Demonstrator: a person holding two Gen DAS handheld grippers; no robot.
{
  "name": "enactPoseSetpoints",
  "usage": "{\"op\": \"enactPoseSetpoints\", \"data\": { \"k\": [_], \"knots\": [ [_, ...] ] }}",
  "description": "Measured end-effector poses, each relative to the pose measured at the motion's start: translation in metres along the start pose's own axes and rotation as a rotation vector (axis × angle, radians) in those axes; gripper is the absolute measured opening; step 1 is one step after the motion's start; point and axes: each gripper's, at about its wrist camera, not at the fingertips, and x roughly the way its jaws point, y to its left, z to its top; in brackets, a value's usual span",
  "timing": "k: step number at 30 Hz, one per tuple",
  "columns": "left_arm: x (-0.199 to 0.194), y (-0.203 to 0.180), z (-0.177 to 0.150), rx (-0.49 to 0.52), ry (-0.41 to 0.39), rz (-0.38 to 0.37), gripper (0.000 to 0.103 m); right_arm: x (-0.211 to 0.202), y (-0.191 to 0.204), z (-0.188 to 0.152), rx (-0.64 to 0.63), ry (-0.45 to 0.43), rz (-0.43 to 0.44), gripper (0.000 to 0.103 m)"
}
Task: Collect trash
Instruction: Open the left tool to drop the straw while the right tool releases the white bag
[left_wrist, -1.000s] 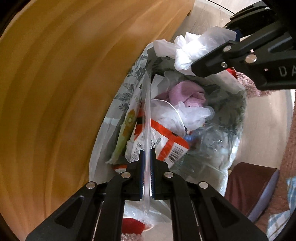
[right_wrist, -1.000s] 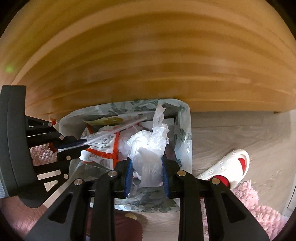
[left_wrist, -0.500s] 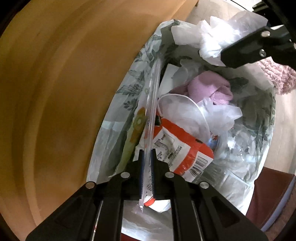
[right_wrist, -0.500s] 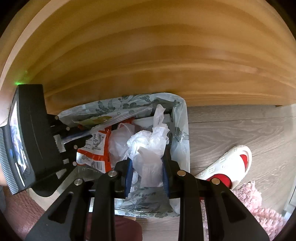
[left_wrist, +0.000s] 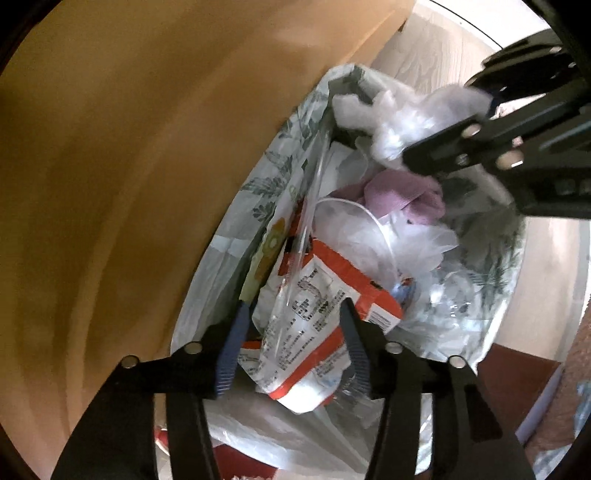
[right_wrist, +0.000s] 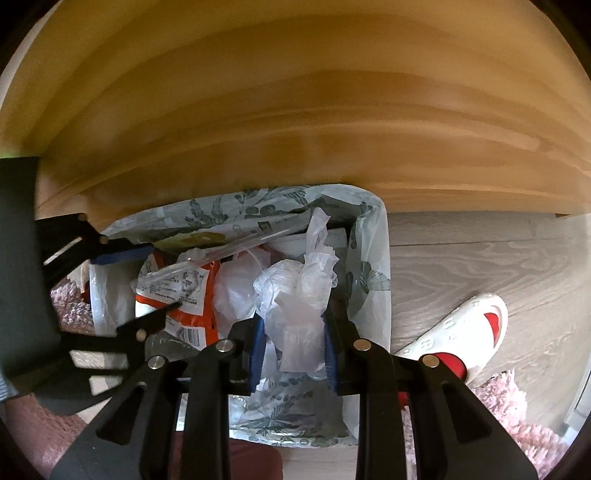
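Left wrist view: left gripper (left_wrist: 291, 347) pointing down over the trash bin (left_wrist: 229, 236), lined with a leaf-print bag, jaws opening, pads clear of the clear plastic strip (left_wrist: 314, 206), which lies loose between them across the red-and-white snack wrapper (left_wrist: 314, 310). Farther in the bin, a pink cloth (left_wrist: 402, 195) and crumpled clear film. Right gripper (left_wrist: 436, 147) at far right, hovering over the bin's far end. Wooden panel (left_wrist: 129, 166) along the left.

Right wrist view: right gripper (right_wrist: 293, 343) clamped on a crumpled white plastic bag (right_wrist: 299, 295), held above the bin (right_wrist: 373, 266). Left gripper (right_wrist: 155, 280) at left, fingers spread over the wrapper (right_wrist: 177, 291). White-and-red slipper (right_wrist: 469, 328) on the floor to the right, beside a pink rug (right_wrist: 517, 424).
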Motion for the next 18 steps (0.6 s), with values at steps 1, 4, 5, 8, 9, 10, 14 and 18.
{"op": "enactPoseSetpoints", "data": {
  "k": [1,4,5,8,9,10,14,18],
  "knots": [
    [-0.005,0.000,-0.001,-0.006,-0.010,-0.002,0.054,-0.001,0.000,0.000,-0.003,-0.002,0.000,0.027],
    [-0.016,0.001,-0.001,-0.034,-0.019,-0.009,0.062,0.001,0.003,0.002,-0.013,-0.010,-0.004,0.027],
    [-0.018,0.001,-0.002,-0.039,-0.023,-0.015,0.063,0.002,0.004,0.002,-0.014,-0.011,-0.005,0.027],
    [-0.027,0.000,-0.005,-0.049,-0.028,-0.014,0.067,0.005,0.006,0.003,-0.025,-0.014,-0.010,0.027],
    [-0.028,-0.001,-0.008,-0.050,-0.029,-0.012,0.069,0.007,0.006,0.004,-0.032,-0.015,-0.015,0.027],
    [-0.029,-0.001,-0.009,-0.051,-0.027,-0.008,0.069,0.009,0.006,0.004,-0.039,-0.017,-0.015,0.027],
    [-0.029,0.001,-0.015,-0.067,-0.014,-0.003,0.077,0.017,0.009,0.003,-0.069,-0.022,-0.027,0.027],
    [-0.029,0.005,-0.019,-0.101,-0.011,-0.001,0.085,0.027,0.012,0.003,-0.096,-0.026,-0.048,0.027]
  ]
}}
